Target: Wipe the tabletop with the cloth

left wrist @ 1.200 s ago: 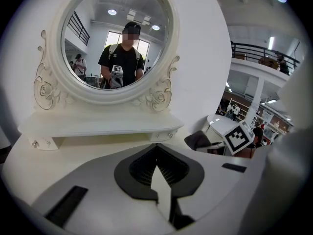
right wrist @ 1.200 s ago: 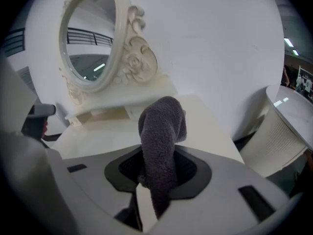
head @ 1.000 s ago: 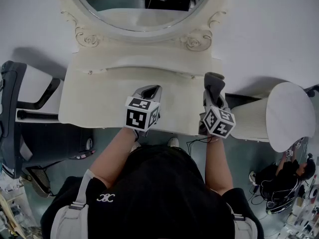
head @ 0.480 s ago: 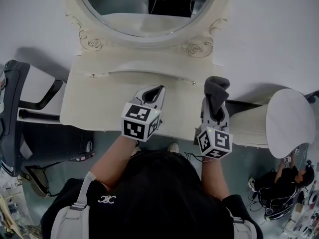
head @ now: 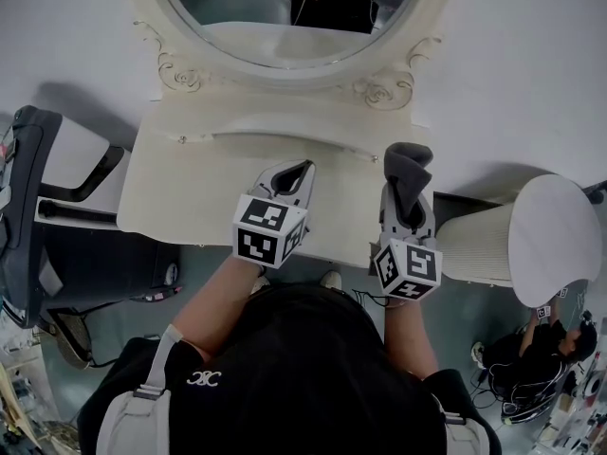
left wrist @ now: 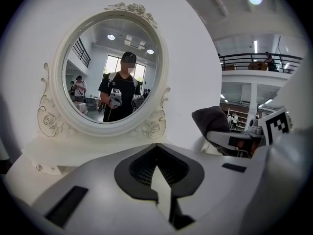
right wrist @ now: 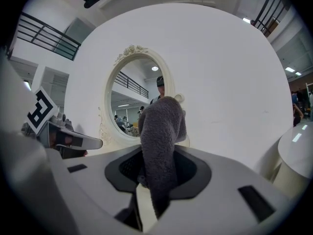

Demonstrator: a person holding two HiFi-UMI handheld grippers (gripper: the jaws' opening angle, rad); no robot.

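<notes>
Step in hand: the cloth is picked up and carried, and the wiping stroke is judged not yet begun.
Right gripper: the right gripper point(head: 406, 218) has its jaws clamped on the grey cloth point(head: 408, 164), which sticks out past the jaw tips in a thick fold.
Cloth position: in the head view it lies over the right end of the cream worktop point(head: 190, 183), near the back edge. Whether it touches the surface cannot be told. In the right gripper view it stands against the wall and the oval mirror point(right wrist: 139, 102).
Left gripper: the left gripper point(head: 292, 176) has its jaws together with nothing between them. It hovers over the middle of the worktop, beside the right one and apart from it.
Surroundings: a round white stool point(head: 555, 226) stands just off the worktop's right end, and a dark chair point(head: 28, 216) stands off its left end.
Next move: it calls for tipping the right gripper down until the free fold lies flat on the worktop, then sweeping it leftward.
Care needed: the left gripper sits in that path and probably has to move aside.
</notes>
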